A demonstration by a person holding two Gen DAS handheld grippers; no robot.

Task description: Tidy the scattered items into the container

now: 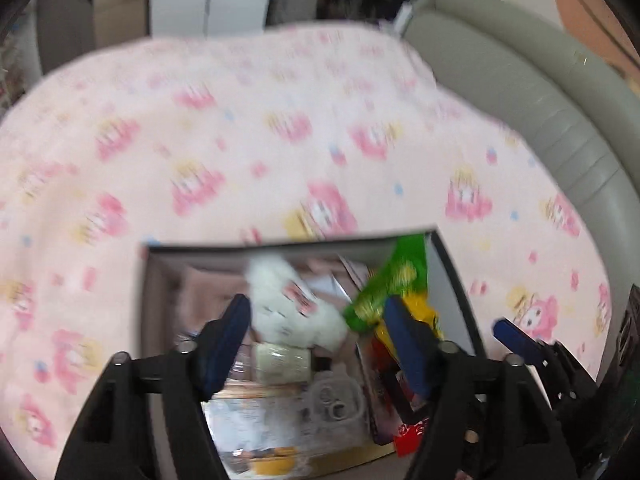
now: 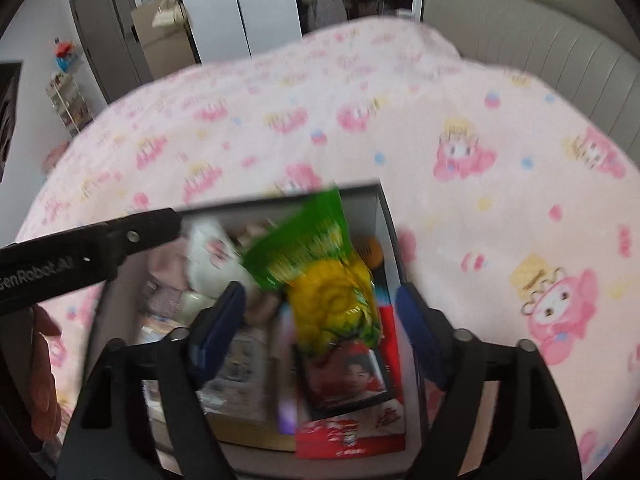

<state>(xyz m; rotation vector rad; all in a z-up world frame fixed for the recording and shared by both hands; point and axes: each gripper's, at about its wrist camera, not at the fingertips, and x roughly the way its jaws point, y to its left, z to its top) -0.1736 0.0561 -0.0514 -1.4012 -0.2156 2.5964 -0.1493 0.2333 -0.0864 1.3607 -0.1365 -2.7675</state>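
On the bed [image 2: 460, 92] the box [image 2: 386, 216] stood crammed, the green packet [image 2: 316, 240] and white toy [image 1: 288, 304] lying loose on top. Both grippers, left [image 1: 320, 344] and right [image 2: 320, 328], hung above with jaws spread, empty. Best lift straight clear without snagging the heap.

Pink blanket [image 2: 440, 120], grey headboard [image 1: 520, 92], wardrobe [image 2: 240, 4].

A pale pink blanket [image 2: 460, 208] printed with pink and yellow cartoon figures is being shown. A dark-rimmed box [image 2: 386, 216] with a pale grey inside is being filled by a green and yellow snack bag [image 2: 320, 264], a white plush toy [image 1: 288, 304] and a red packet [image 2: 348, 436]. Black tongs [image 1: 316, 340] with blue pads [image 1: 226, 340] are being seen.
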